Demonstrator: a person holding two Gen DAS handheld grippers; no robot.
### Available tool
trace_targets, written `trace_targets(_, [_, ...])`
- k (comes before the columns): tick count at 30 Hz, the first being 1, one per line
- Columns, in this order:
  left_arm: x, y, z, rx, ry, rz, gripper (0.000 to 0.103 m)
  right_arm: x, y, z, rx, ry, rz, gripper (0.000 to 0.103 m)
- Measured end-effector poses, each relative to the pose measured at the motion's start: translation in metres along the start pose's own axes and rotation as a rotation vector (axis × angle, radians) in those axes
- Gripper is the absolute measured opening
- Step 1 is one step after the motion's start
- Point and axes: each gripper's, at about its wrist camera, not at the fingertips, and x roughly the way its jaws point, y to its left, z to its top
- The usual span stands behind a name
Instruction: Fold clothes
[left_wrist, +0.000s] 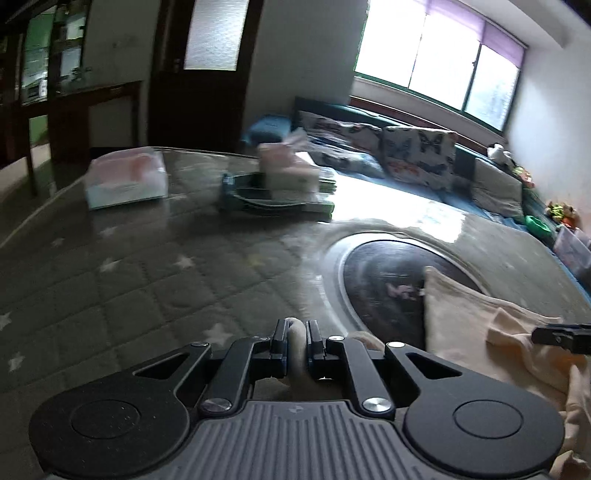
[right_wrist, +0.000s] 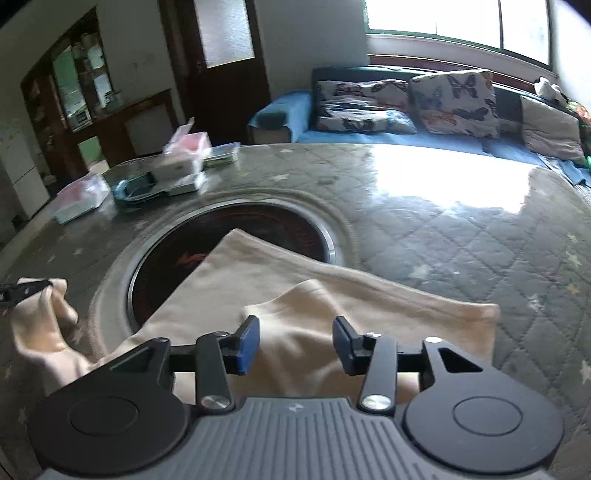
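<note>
A cream garment (right_wrist: 332, 280) lies partly folded on the quilted table cover (right_wrist: 443, 236), its far corner over the round dark inset (right_wrist: 258, 221). My left gripper (left_wrist: 295, 332) is shut on a bunched edge of the cream garment (left_wrist: 480, 325), and cloth shows between its pads. In the right wrist view the left gripper (right_wrist: 26, 290) holds that edge lifted at the far left. My right gripper (right_wrist: 295, 339) stands open just above a raised fold of the garment, its blue pads apart and nothing pinched. One of its fingers (left_wrist: 561, 336) juts in at the right edge of the left wrist view.
A clear plastic box (left_wrist: 125, 177), a blue tray (left_wrist: 258, 199) and stacked small boxes (right_wrist: 181, 158) sit at the table's far side. Beyond is a blue sofa (right_wrist: 388, 136) with butterfly cushions (right_wrist: 454, 103), under a bright window (left_wrist: 424, 51). A dark door (left_wrist: 199, 74) stands at the back.
</note>
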Motion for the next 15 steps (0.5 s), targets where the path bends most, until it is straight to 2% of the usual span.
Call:
trace_targets(4, [-0.003, -0.003, -0.003, 0.028, 0.002, -0.018, 0.011, 0.0, 0.007, -0.009, -0.032, 0.027, -0.022, 0.061])
trace_targets(6, [-0.004, -0.008, -0.006, 0.039, 0.003, -0.025, 0.011, 0.001, 0.008, -0.013, -0.039, 0.043, -0.026, 0.068])
trace_targets(7, [-0.004, -0.01, -0.007, 0.043, 0.001, -0.029, 0.011, 0.001, 0.009, -0.015, -0.043, 0.05, -0.026, 0.076])
trace_targets(10, [-0.006, -0.016, -0.008, 0.056, -0.005, -0.04, 0.012, -0.001, 0.013, -0.02, -0.056, 0.056, -0.023, 0.083])
trace_targets(13, [-0.009, -0.024, -0.007, 0.073, -0.017, -0.056, 0.015, 0.0, 0.015, -0.023, -0.039, 0.077, -0.022, 0.098])
trace_targets(15, [-0.011, -0.029, -0.006, 0.087, -0.024, -0.065, 0.015, 0.004, 0.017, -0.025, -0.034, 0.107, -0.041, 0.099])
